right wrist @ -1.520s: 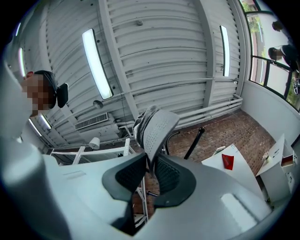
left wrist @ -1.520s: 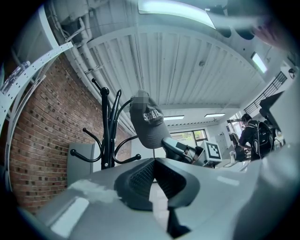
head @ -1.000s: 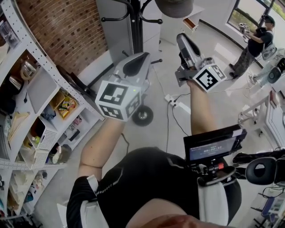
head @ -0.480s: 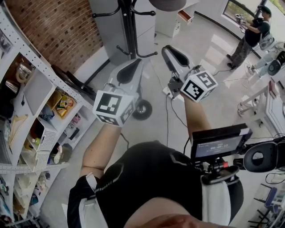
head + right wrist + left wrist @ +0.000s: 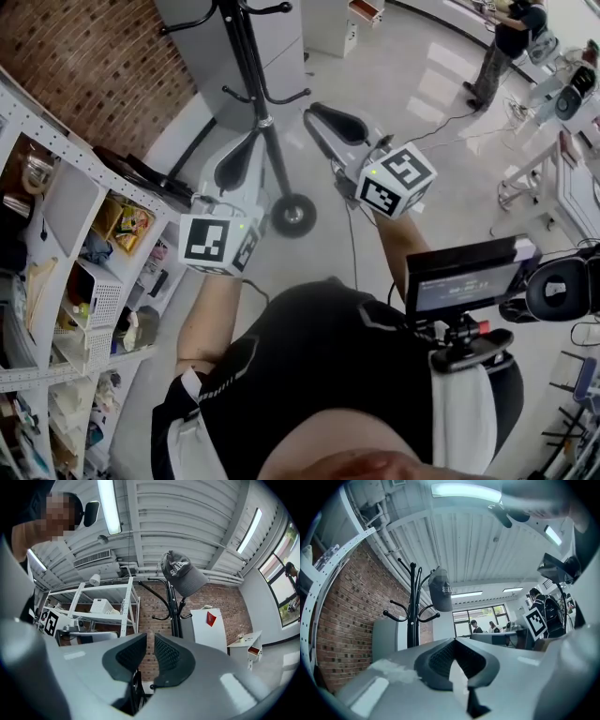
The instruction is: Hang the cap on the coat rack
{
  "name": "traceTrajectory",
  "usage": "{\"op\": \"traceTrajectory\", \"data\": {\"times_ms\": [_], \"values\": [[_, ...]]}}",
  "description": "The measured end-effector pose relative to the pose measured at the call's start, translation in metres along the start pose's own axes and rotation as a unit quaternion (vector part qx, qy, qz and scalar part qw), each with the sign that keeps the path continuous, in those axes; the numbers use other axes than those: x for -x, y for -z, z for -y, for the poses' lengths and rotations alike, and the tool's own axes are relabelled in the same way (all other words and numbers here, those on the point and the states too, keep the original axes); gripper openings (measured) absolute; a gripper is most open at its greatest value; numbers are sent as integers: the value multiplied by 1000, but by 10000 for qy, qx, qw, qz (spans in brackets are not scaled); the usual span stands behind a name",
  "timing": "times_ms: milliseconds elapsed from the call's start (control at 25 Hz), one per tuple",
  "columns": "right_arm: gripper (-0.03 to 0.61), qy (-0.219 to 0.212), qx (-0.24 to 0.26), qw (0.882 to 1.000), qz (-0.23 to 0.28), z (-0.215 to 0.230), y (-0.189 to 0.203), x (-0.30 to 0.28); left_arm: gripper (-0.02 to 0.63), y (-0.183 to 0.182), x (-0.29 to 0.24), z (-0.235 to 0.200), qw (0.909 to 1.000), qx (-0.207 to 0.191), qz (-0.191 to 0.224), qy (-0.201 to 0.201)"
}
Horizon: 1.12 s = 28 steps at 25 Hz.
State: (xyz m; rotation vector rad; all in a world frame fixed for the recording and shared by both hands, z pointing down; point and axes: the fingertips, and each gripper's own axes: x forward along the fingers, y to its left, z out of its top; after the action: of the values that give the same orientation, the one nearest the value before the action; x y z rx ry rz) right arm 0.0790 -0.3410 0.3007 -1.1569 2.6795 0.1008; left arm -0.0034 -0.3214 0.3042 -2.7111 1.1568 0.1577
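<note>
Atop the rack (image 5: 174, 606) sits the cap (image 5: 183, 576), clear of both grippers.
Only the gripper views catch the cap (grey, with print on its front); the head view cuts the rack off above its hooks. Left gripper (image 5: 454, 641) has its jaws tip to tip, right gripper (image 5: 149, 645) a narrow slit apart with brick showing through; neither holds anything.

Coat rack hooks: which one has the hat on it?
A hook at the very top: the grey cap hangs there on the coat rack. The curled lower hooks further down the pole carry nothing.
</note>
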Motion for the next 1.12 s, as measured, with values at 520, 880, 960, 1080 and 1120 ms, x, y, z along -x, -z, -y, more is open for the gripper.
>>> {"op": "traceTrajectory", "data": {"times_ms": [520, 880, 960, 1080, 1120], "values": [[57, -14, 30, 9997, -255, -28, 21, 8, 6, 32, 41, 0, 9998, 120, -180, -5], [52, 93, 204, 9990, -384, -36, 26, 16, 5, 39, 63, -11, 9992, 195, -207, -291], [49, 133, 193, 9989, -394, -35, 27, 17, 5, 40, 64, -10, 9991, 193, -235, -305], [38, 217, 196, 9988, -402, -36, 29, 19, 5, 43, 68, -11, 9986, 227, -276, -385], [34, 248, 195, 9986, -413, -37, 30, 21, 5, 45, 71, -13, 9984, 254, -284, -428]]}}
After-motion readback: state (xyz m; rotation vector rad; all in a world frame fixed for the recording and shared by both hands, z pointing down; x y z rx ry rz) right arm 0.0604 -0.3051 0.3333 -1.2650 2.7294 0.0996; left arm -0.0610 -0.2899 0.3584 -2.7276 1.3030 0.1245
